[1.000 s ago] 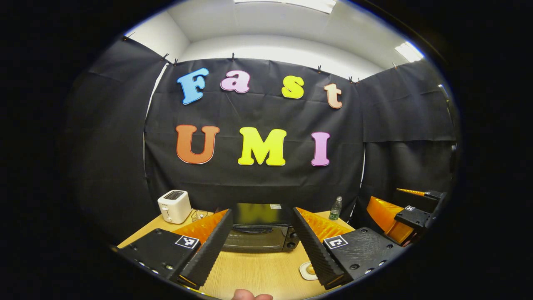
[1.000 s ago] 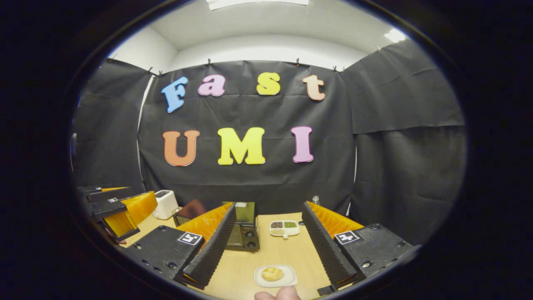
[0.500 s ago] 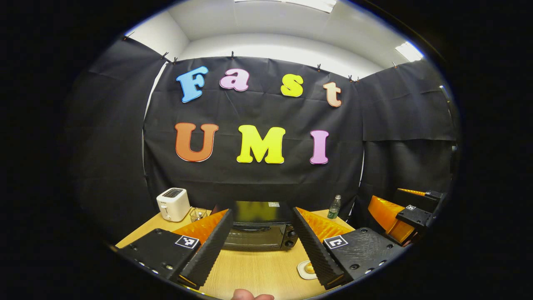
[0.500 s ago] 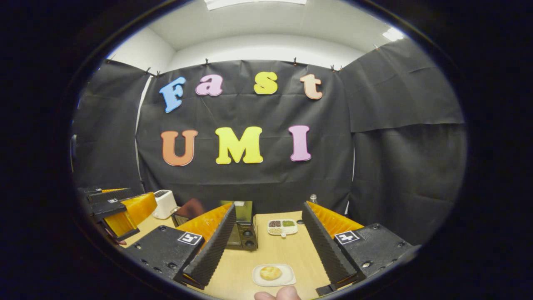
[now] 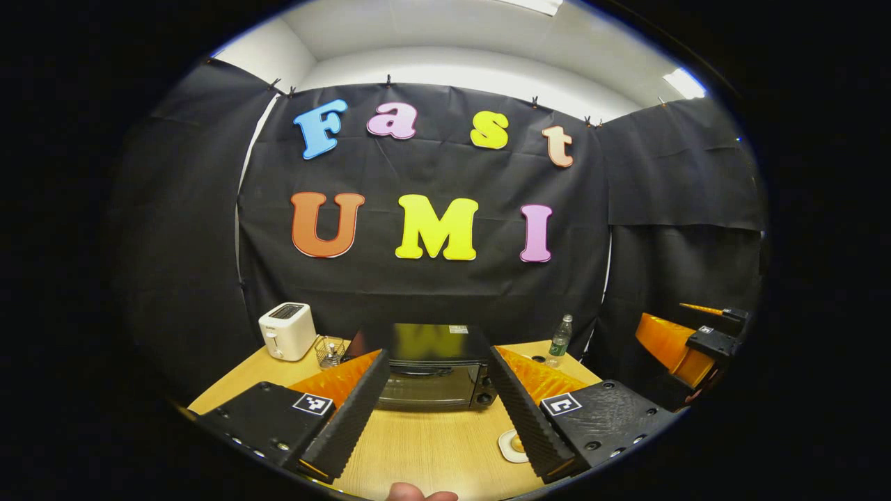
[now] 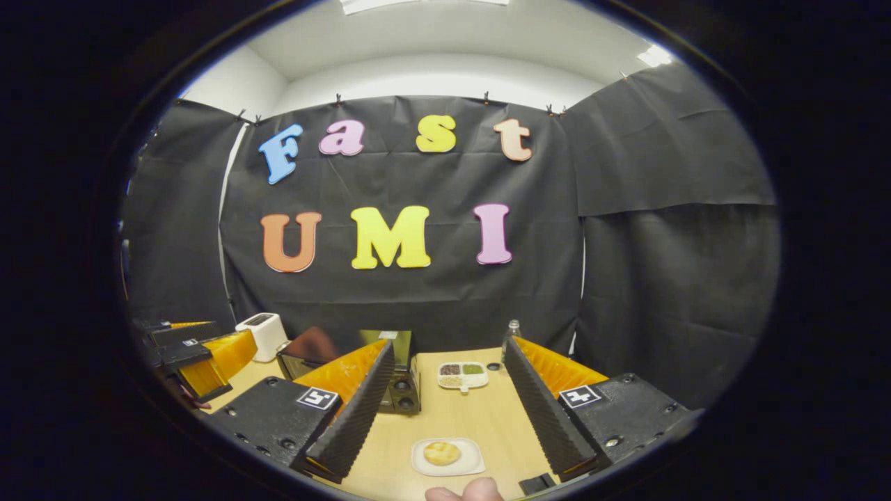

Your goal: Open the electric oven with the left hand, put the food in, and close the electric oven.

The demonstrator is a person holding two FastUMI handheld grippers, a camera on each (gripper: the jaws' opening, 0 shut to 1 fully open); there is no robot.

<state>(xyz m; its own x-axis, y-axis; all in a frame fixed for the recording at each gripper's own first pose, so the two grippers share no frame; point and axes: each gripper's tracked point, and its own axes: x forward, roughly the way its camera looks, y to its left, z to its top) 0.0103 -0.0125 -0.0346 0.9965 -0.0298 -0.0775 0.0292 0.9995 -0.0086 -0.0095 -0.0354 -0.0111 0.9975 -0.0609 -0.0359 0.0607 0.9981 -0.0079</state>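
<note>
In the left gripper view, a white toaster (image 5: 287,330) is seen at the far left corner of the table (image 5: 431,445), with a small wire basket (image 5: 329,350) just beside it. The electric oven (image 5: 433,365) stands at the far edge near the middle, its door shut. The left gripper (image 5: 435,410) is held wide open above the table, nothing between its fingers. A bottle (image 5: 560,337) stands right of the oven. In the right gripper view, the food (image 6: 441,453) (a round bun) lies on a small white plate (image 6: 470,464) near the front edge. A divided dish (image 6: 462,375) sits behind it. The right gripper (image 6: 445,417) is likewise spread wide and holds nothing.
</note>
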